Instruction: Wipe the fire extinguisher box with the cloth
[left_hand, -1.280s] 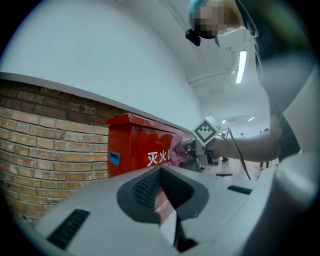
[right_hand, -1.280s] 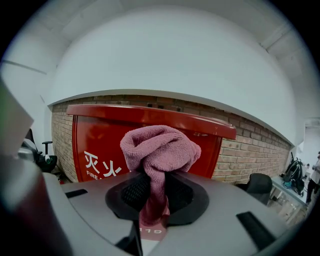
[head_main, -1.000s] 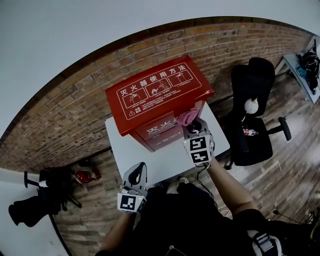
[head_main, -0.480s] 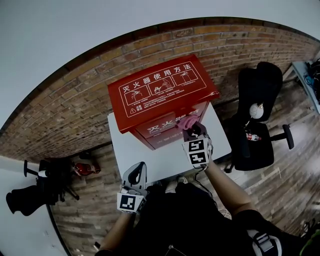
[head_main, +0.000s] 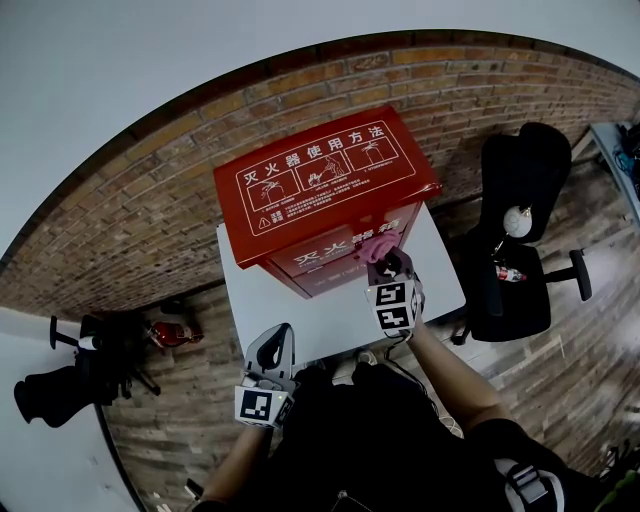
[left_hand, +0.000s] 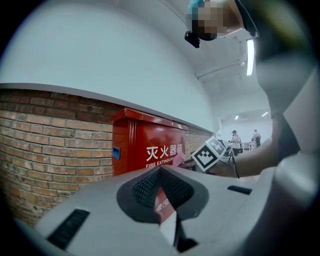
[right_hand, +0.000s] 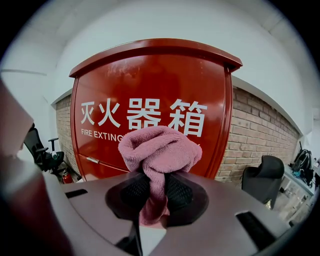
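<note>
A red fire extinguisher box (head_main: 320, 190) with white Chinese print stands on a white table (head_main: 300, 310) against the brick wall. My right gripper (head_main: 390, 262) is shut on a bunched pink cloth (head_main: 377, 245), which it holds at the box's front face near the right side. In the right gripper view the pink cloth (right_hand: 159, 150) bulges out of the jaws just before the red box (right_hand: 150, 95). My left gripper (head_main: 270, 360) hangs low at the table's near edge, shut and with nothing in it; its view shows the box (left_hand: 147, 147) from the side.
A black office chair (head_main: 515, 230) stands to the right of the table. A small red extinguisher (head_main: 172, 335) and black gear (head_main: 70, 385) lie on the wooden floor at the left. The brick wall (head_main: 150, 210) runs right behind the box.
My right gripper with the cloth has slid a little left and down along the box's front. The left gripper has stayed in place.
</note>
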